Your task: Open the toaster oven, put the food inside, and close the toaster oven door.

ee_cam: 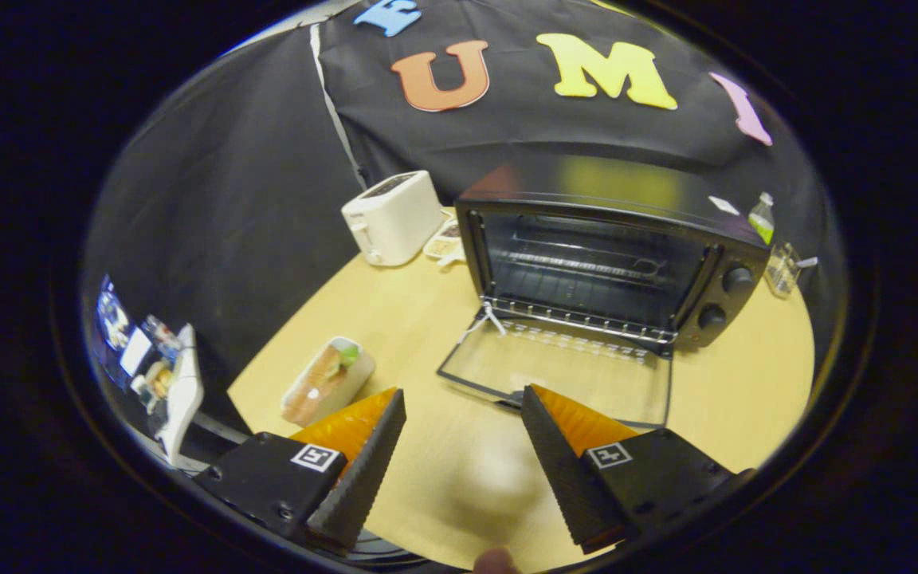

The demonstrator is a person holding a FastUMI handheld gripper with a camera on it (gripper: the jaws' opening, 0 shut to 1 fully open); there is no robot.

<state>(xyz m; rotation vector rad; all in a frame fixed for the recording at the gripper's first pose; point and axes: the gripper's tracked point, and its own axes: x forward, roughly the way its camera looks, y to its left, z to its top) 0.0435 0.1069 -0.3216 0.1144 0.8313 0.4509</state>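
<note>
The hand-held gripper (463, 406) hangs above the wooden table (746, 391) with its fingers spread wide and nothing between them; each finger mount carries a small square marker tag, whose pattern is no readable writing. A fingertip (496, 560) shows cut off just behind the fingers. Just ahead of the left finger lies the food, a sandwich in a white tray (327, 381), resting on the table well apart from the oven. Beyond the right finger the toaster oven (614, 255) stands open, its glass door (562, 371) folded down flat on the table and a wire rack dimly visible inside; two knobs sit on its right panel, their markings too small to read. Farther back, beside the oven, stands a white toaster (392, 217), with a small packet half hidden between them. A bottle (761, 217) behind the oven's right corner is blurred
</note>
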